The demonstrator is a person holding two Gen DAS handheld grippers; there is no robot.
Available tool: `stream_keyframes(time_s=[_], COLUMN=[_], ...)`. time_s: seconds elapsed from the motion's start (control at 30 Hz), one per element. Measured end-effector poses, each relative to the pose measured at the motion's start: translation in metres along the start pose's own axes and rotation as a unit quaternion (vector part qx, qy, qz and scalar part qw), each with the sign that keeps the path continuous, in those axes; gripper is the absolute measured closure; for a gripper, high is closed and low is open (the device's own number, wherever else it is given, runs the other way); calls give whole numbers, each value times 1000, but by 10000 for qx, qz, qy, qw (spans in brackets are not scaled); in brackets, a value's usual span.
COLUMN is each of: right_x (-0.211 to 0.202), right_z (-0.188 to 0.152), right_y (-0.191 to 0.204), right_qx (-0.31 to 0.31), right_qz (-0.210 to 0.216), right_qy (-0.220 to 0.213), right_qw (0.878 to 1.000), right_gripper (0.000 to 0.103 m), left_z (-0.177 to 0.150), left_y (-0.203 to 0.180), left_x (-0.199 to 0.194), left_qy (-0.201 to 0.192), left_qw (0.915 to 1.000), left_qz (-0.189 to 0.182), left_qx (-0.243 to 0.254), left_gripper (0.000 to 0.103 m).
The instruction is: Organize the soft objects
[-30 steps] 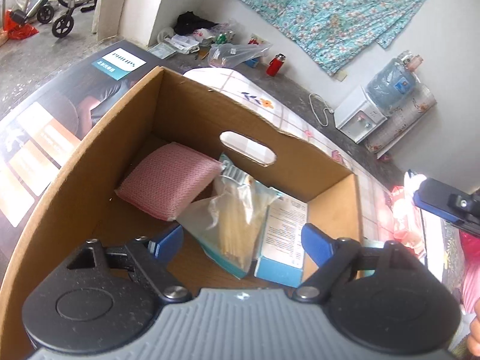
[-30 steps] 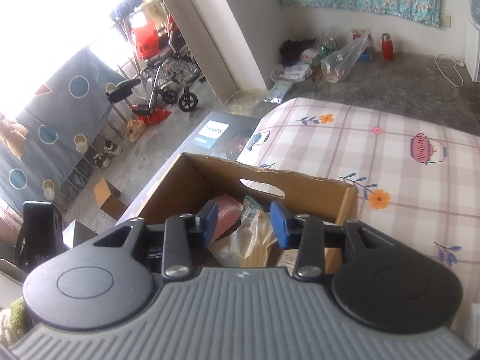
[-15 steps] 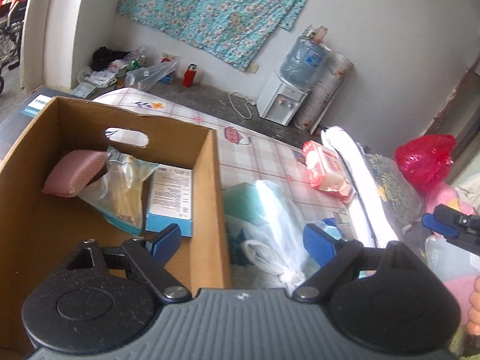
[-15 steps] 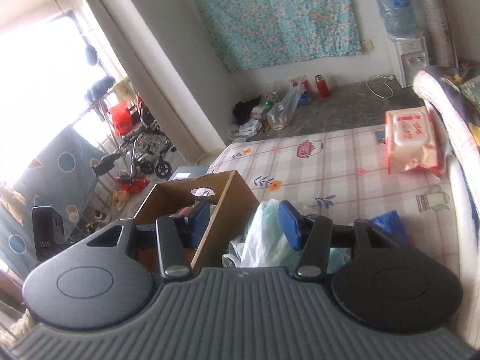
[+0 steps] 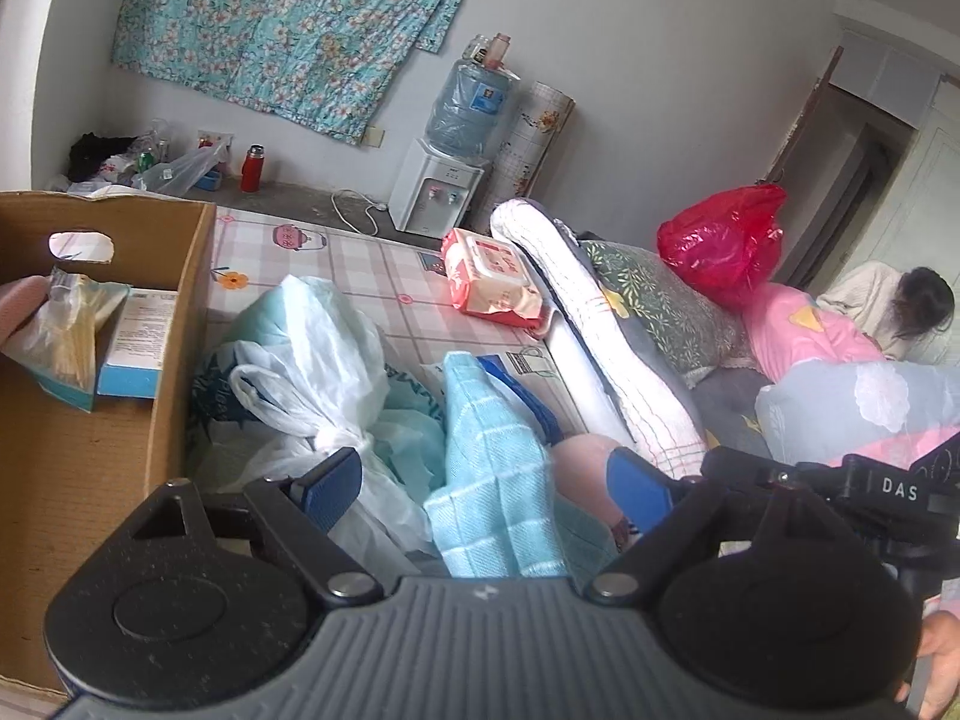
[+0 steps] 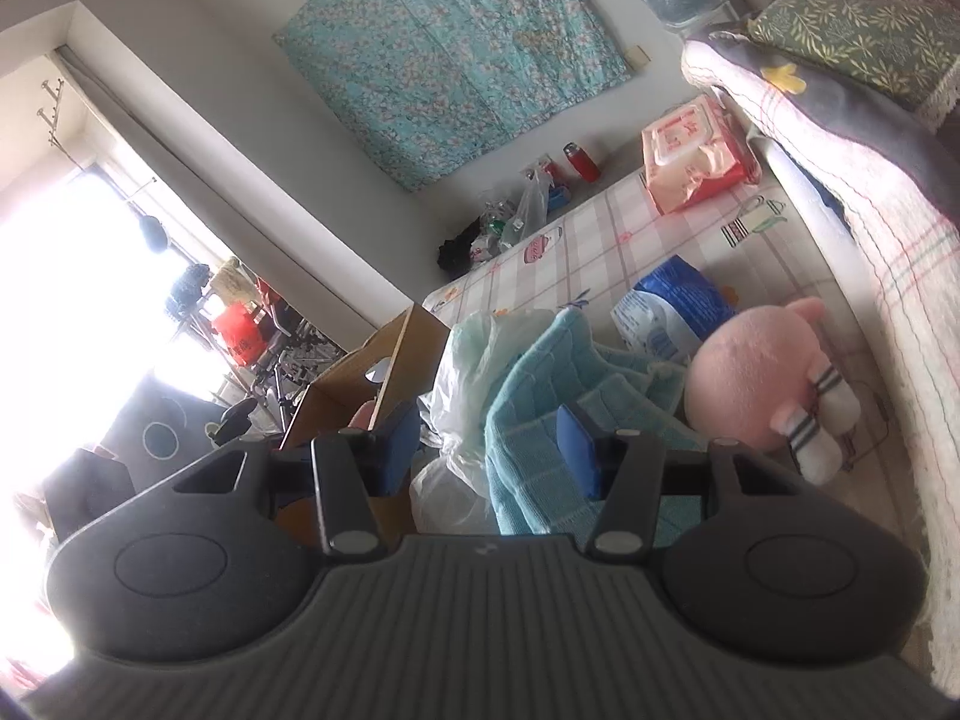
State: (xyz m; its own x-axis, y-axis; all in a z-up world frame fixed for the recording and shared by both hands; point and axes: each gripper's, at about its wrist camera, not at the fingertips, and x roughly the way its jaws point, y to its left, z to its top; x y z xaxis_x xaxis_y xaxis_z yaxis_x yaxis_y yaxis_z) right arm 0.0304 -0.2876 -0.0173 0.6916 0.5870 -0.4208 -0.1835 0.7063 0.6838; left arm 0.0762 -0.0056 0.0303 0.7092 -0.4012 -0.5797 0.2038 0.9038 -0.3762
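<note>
Bed (image 5: 384, 276), checked sheet: carries everything below; I have both tongs over its cluttered middle.

Cardboard box (image 5: 180, 324): sits on the bed at the left of my left view, already holding a pink sponge pad (image 5: 18, 306), a bag of sticks and a small blue carton. The soft heap lies just beside its right wall. Risk, as I judge it: a draped load swung across could catch that wall and tip or shove the box.

White plastic bag (image 5: 312, 372), knotted: touching the box wall and the towel. Risk: the left finger closes on its slack film as well, and I lift two things at once.

Light-blue checked towel (image 5: 498, 480): bunched, between the fingers of both tongs in both views. It looks limp, so a pinch on one fold may let the rest trail and drag its neighbours.

Pink plush toy (image 6: 750, 384): right of the towel, against the folded quilt (image 6: 870, 192); round, likely to roll if nudged.

Blue packet (image 6: 672, 306) and wet-wipes pack (image 6: 690, 156): further off, apart from the heap.

Left tongs (image 5: 480, 480): spread wide, empty, aimed low over the towel.

Right tongs (image 6: 489, 450): spread, empty, view rolled well over to one side, pointing at the same towel; crowding between the two is my last worry.
</note>
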Motion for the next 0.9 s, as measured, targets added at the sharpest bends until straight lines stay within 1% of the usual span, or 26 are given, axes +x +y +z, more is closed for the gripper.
stream_keyframes(time_s=[0.13,0.23,0.33,0.43,0.5,0.63,0.7,0.8,0.9], right_x=[-2,-1,7,20,28,44,52,60,67], right_z=[-17,-22,-26,-25,-22,-17,-13,-6,1], right_y=[-16,-24,-31,-34,-34,-34,-34,-33,-34], right_qx=[251,421,594,665,637,520,448,298,185], right_qz=[21,38,46,81,95,91,99,61,57], right_qy=[25,50,91,159,218,363,456,548,614], right_qw=[9997,9991,9982,9976,9977,9979,9979,9980,9979], right_gripper=[53,53,53,53,53,52,52,50,50], left_z=[-19,-30,-36,-38,-39,-40,-41,-42,-43], left_y=[-13,-20,-25,-27,-26,-22,-20,-18,-15], left_x=[12,18,23,31,34,38,42,50,58], left_qy=[-36,-95,-201,-153,-130,-132,-75,41,210], left_qw=[9999,9993,9981,9970,9964,9961,9961,9958,9956], left_qz=[53,184,226,281,325,346,359,421,463], left_qx=[105,326,533,710,767,804,803,811,783], left_gripper=[14,17,23,31,38,47,53,60,60])
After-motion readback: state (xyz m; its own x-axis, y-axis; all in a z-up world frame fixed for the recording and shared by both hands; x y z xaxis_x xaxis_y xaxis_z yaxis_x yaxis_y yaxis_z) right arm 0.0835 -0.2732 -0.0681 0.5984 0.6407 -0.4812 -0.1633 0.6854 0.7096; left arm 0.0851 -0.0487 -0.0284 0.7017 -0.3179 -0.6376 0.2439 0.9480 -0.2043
